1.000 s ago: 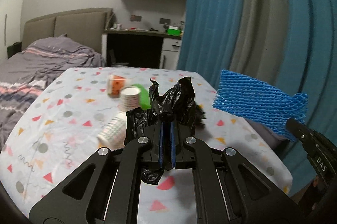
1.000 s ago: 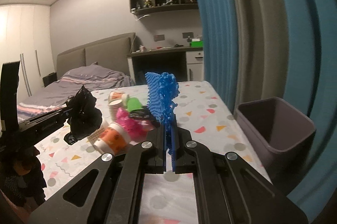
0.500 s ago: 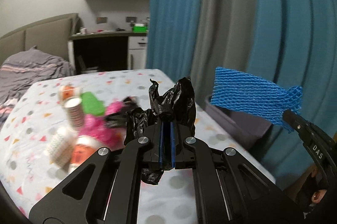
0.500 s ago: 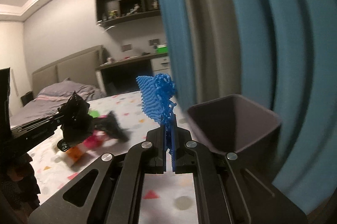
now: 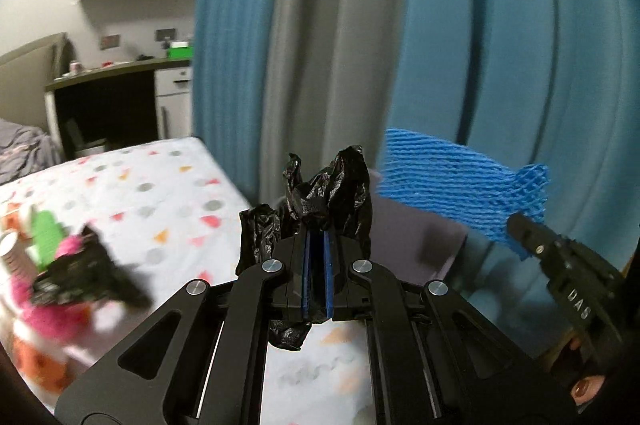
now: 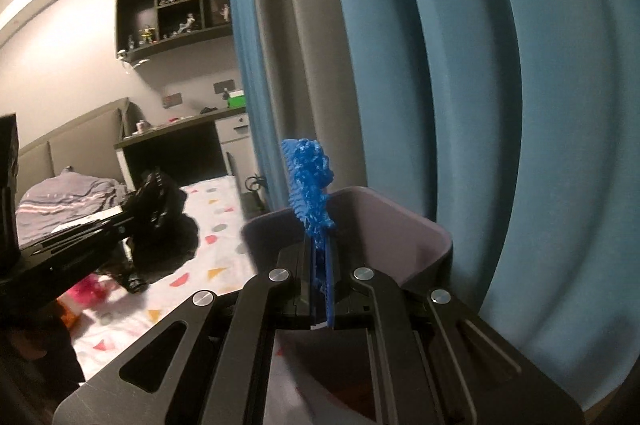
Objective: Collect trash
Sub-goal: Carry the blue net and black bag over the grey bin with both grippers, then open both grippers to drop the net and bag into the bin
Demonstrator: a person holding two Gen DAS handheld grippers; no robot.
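Now the left gripper [image 5: 316,245] is pinching a crumpled black plastic bag [image 5: 320,197] and the right gripper [image 6: 318,257] a blue foam net sleeve [image 6: 310,181], both probably nearing the grey plastic bin [image 6: 432,237] beside the table, so each should be opening only once clearly over its rim.

Left gripper [image 5: 316,245] clamped on crumpled black plastic bag [image 5: 328,193]. Right gripper [image 5: 516,225] pinching blue foam net [image 5: 460,181]. Grey bin [image 5: 424,237] behind both. Patterned tablecloth [image 5: 168,193] at left.
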